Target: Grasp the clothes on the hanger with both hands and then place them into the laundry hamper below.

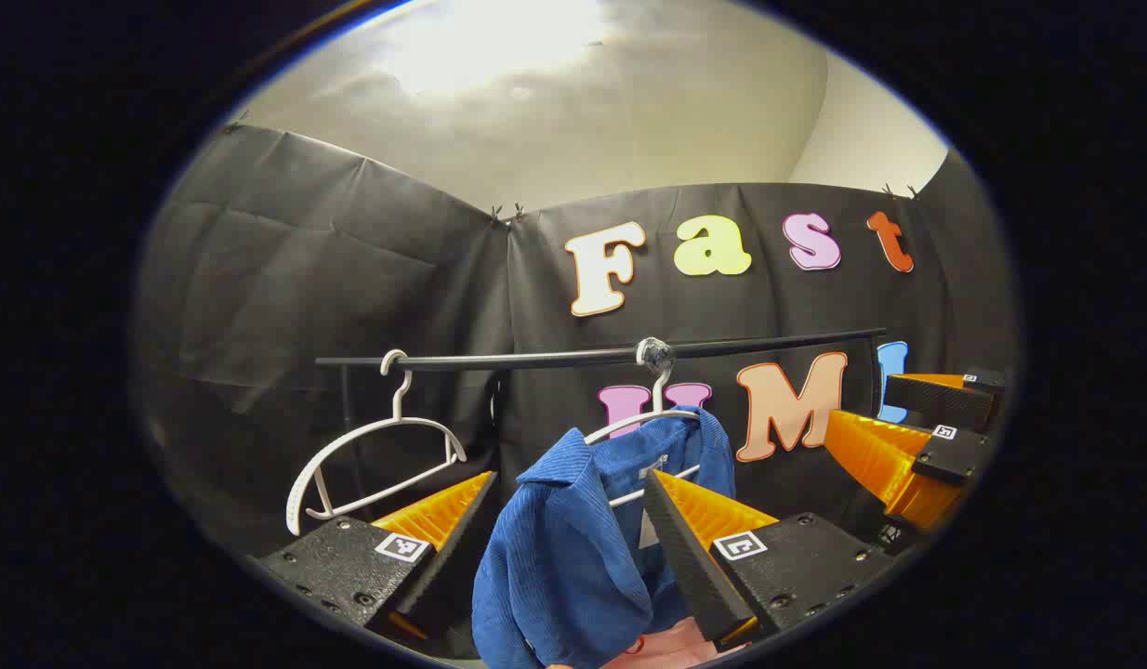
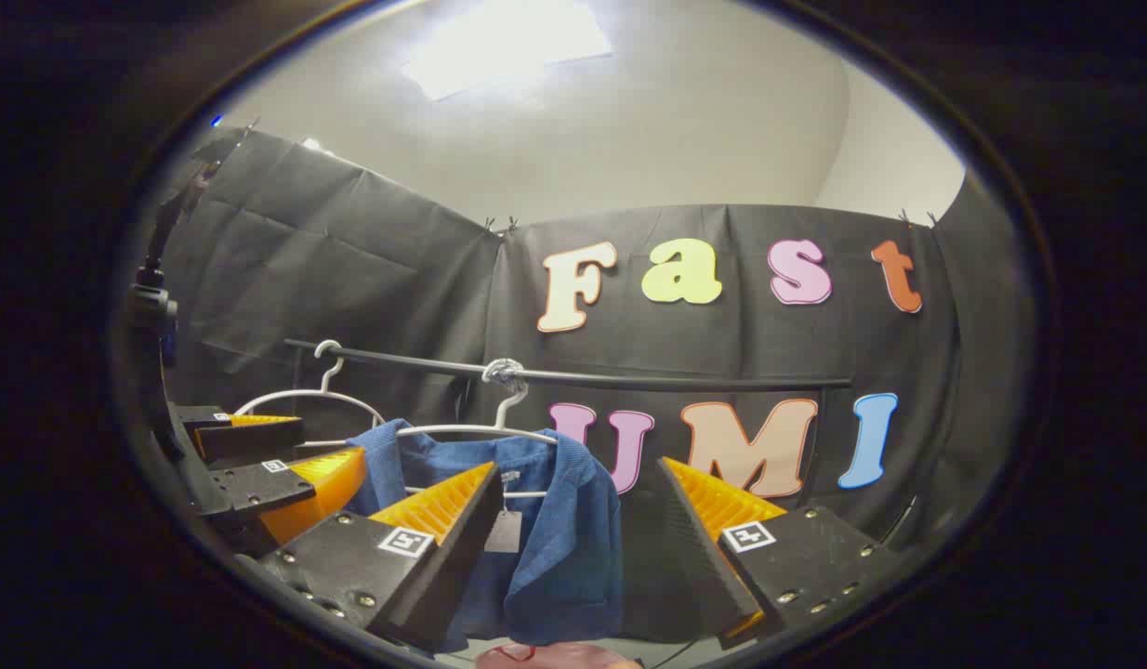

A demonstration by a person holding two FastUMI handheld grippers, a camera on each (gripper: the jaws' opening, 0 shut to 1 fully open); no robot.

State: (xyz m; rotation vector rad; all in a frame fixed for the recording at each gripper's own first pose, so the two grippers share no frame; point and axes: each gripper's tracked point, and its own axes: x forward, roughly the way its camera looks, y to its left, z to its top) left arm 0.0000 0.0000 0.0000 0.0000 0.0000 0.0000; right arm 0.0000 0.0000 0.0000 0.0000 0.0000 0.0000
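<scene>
A blue corduroy shirt (image 1: pixel 555 548) hangs on a white hanger (image 1: pixel 643 420) from a black rail (image 1: pixel 536 358). My left gripper (image 1: pixel 569 478) is open, its fingers standing on either side of the shirt's collar and shoulder without pressing it. In the right gripper view the same shirt (image 2: pixel 564 539) hangs on its hanger (image 2: pixel 490 429), and my right gripper (image 2: pixel 581 469) is open with the shirt's shoulder in the gap between the fingers. The right gripper (image 1: pixel 917 437) also appears at the right edge of the left gripper view, and the left gripper (image 2: pixel 285 465) at the left of the right gripper view.
An empty white hanger (image 1: pixel 369 455) hangs on the rail left of the shirt, also seen as the empty hanger (image 2: pixel 304 395) beyond the left gripper. Something pink (image 1: pixel 666 650) peeks in below the shirt at the bottom edge. Black cloth walls close in behind the rail (image 2: pixel 629 379).
</scene>
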